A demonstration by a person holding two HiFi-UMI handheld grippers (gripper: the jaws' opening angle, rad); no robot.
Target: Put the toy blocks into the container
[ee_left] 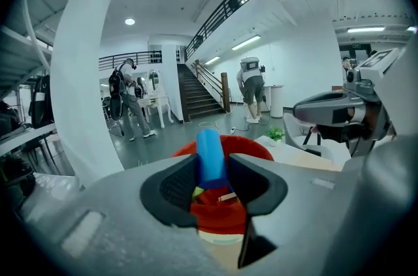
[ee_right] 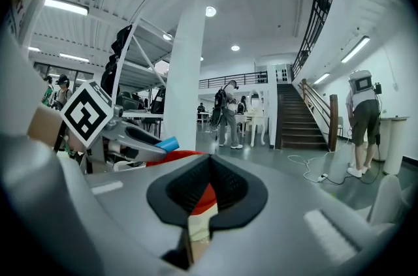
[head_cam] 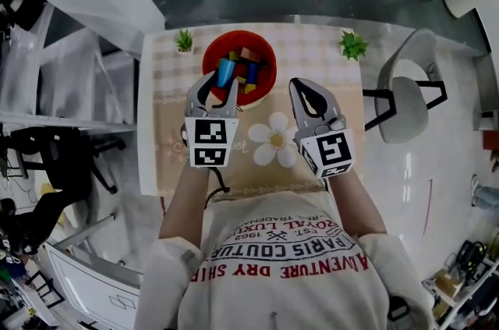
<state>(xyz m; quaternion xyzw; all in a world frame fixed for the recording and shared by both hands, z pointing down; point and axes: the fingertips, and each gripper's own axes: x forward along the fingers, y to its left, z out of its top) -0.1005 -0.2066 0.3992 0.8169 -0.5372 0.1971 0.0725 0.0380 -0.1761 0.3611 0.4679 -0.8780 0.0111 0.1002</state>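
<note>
The person is standing at the table (head_cam: 312, 47) with a gripper in each hand, both held out over the checked cloth. The left gripper (head_cam: 221, 83) is gripping a blue cylinder block (head_cam: 225, 72) between its pads. The block is sitting roughly upright in the jaws with its rounded top poking out above them, and it is hanging over the near-left part of the red container (head_cam: 267, 51). Inside the container a small heap of coloured blocks (head_cam: 248, 65) is lying in reds, yellows and blues, well below the one being carried.

The right gripper (head_cam: 298, 84) is hovering just to the right of the container's near edge. Its jaws are pressed together with nothing caught between them, and only a sliver of red rim and pale cloth is showing beneath where they meet. Below it, on the cloth, a daisy-shaped mat (head_cam: 274, 139) is lying between the two hands.

Two little potted plants are standing at the far edge of the table, one (head_cam: 184, 40) just left of the container and the other (head_cam: 353, 45) off to the right. A pale chair (head_cam: 409, 98) is sitting beside the table's right end. Across the hall, a few people (ee_left: 251, 89) are standing about near a staircase (ee_left: 196, 95).
</note>
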